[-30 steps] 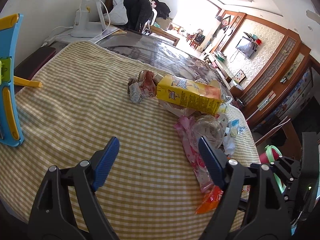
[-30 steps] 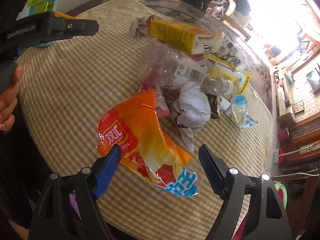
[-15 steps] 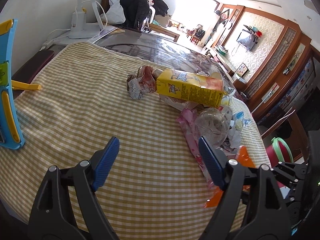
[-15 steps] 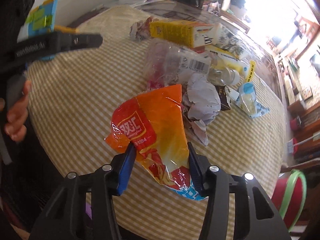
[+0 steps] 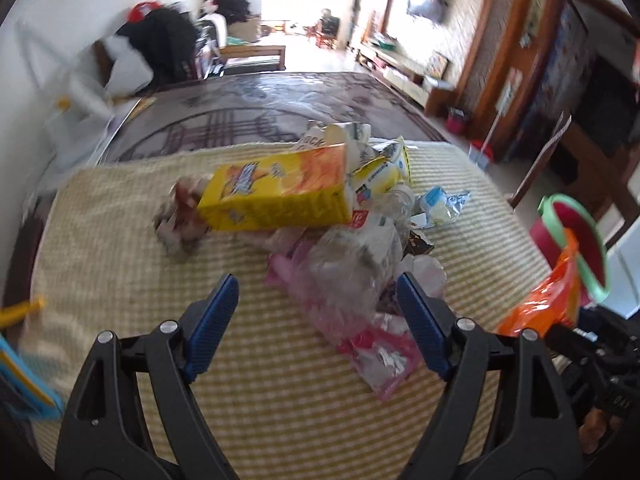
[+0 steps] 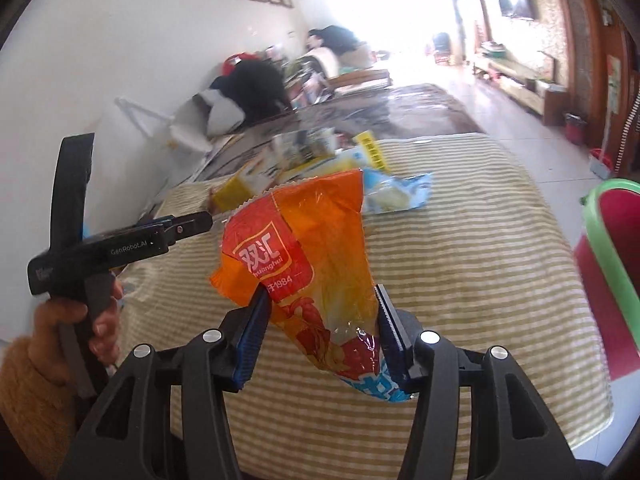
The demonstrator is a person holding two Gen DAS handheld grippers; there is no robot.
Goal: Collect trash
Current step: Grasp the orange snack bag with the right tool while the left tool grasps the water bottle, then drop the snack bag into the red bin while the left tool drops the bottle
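Observation:
My right gripper [image 6: 320,332] is shut on an orange snack bag [image 6: 304,256] and holds it lifted above the checked tablecloth [image 6: 460,264]; the bag also shows at the right of the left wrist view [image 5: 548,296]. My left gripper [image 5: 316,320] is open and empty, just short of a clear crushed plastic bottle [image 5: 352,264] and a pink wrapper [image 5: 372,344]. Behind them lie a yellow carton [image 5: 276,196], crumpled brown paper [image 5: 180,220] and a blue-white wrapper [image 5: 436,204].
A red bin with a green rim [image 6: 612,264] stands off the table's right edge; it also shows in the left wrist view [image 5: 576,240]. The left gripper's handle and hand [image 6: 100,248] are at the left. A dark glass tabletop [image 5: 248,116] lies behind the cloth.
My right gripper closed on the orange bag and lifted it off the table toward the right. My left gripper swung right, facing the trash pile.

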